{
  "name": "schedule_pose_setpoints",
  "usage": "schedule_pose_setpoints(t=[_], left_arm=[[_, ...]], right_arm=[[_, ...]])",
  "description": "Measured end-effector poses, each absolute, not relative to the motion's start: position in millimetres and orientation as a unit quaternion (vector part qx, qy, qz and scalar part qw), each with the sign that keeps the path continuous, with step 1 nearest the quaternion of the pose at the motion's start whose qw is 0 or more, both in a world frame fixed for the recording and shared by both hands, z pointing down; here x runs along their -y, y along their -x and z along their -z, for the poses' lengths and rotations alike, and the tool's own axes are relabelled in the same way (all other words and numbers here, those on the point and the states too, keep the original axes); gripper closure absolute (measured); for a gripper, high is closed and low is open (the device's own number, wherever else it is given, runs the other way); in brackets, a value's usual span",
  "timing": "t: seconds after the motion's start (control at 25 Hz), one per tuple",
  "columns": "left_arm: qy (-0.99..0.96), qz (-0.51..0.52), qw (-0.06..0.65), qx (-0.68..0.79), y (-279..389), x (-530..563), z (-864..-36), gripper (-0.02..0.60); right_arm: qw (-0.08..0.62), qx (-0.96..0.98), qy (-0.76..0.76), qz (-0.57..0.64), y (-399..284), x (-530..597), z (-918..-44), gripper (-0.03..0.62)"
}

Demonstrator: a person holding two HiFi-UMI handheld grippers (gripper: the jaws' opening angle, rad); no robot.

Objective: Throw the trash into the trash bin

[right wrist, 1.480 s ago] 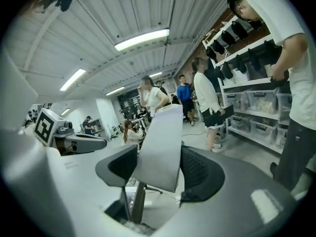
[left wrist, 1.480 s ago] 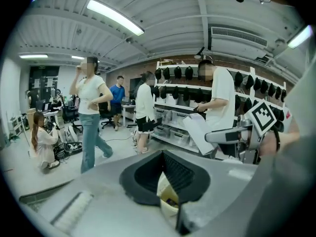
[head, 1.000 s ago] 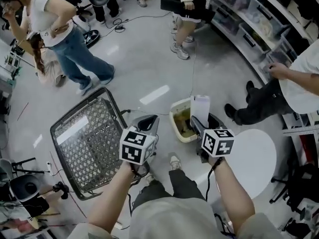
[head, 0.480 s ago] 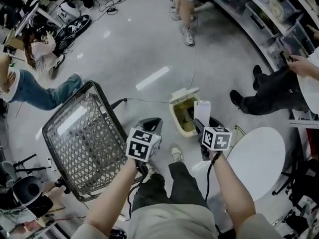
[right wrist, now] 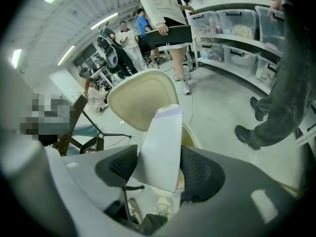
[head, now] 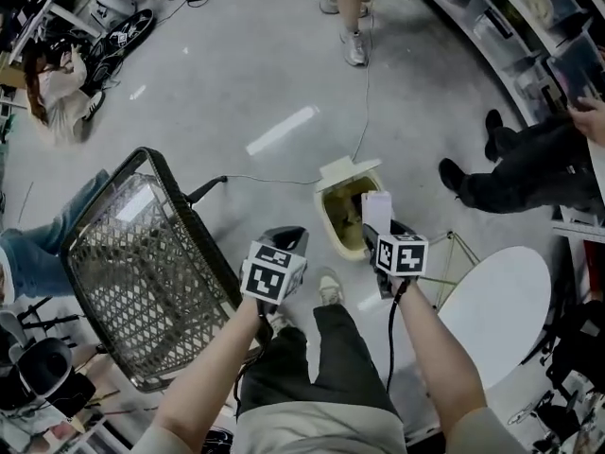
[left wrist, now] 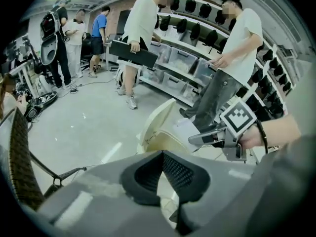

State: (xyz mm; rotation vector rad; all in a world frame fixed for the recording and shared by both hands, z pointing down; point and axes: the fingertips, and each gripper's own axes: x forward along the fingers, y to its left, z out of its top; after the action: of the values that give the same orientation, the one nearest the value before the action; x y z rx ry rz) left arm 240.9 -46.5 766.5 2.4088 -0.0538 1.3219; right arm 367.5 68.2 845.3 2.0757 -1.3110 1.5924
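Floor (head: 236, 83) grey, glossy; shelves (head: 510, 36) right of bin (head: 325, 218). Right gripper (head: 375, 231) clenched carton (head: 376, 208) over bin; left gripper (head: 291, 237) closed, empty, left of bin. Bin contents indistinct.

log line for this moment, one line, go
right tool: shut on white paper, over rim of open bin | left tool: shut, empty | drop: not yet done

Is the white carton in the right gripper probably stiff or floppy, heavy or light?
The white carton looks fairly stiff: it stands straight above the right gripper unsupported. It looks thin, so probably light; hard squeezing might dent it.
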Motion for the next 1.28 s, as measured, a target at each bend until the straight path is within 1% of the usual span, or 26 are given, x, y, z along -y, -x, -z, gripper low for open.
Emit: schedule_pose_setpoints(t=[0.16, 0.36, 0.56, 0.84, 1.08, 1.28], left_arm=[[-0.855, -0.475, 0.206, 0.02, -242.0, 44.3, -788.7, 0.58], [-0.853, -0.471, 0.224, 0.03, -243.6, 47.3, -804.7, 0.579], [-0.848, -0.472, 0.24, 0.037, -233.9, 48.7, -806.1, 0.578], [-0.854, -0.459, 0.242, 0.045, -224.3, 50.0, -775.4, 0.579], [-0.871, -0.431, 0.23, 0.054, -218.0, 59.3, -720.3, 0.578], [-0.894, -0.387, 0.214, 0.065, -207.6, 73.5, -654.4, 0.578]], right_arm=[[0.116, 0.444, -0.696, -0.552, -368.6, -63.8, -876.7, 0.314], [0.095, 0.433, -0.705, -0.553, -379.9, -53.3, -902.4, 0.31], [0.098, 0.42, -0.719, -0.545, -390.9, -51.9, -902.7, 0.312], [0.099, 0.418, -0.731, -0.53, -387.2, -71.2, -859.3, 0.412], [0.047, 0.429, -0.746, -0.507, -375.8, -66.5, -779.8, 0.512], [0.037, 0.472, -0.757, -0.451, -360.8, -48.0, -690.6, 0.542]])
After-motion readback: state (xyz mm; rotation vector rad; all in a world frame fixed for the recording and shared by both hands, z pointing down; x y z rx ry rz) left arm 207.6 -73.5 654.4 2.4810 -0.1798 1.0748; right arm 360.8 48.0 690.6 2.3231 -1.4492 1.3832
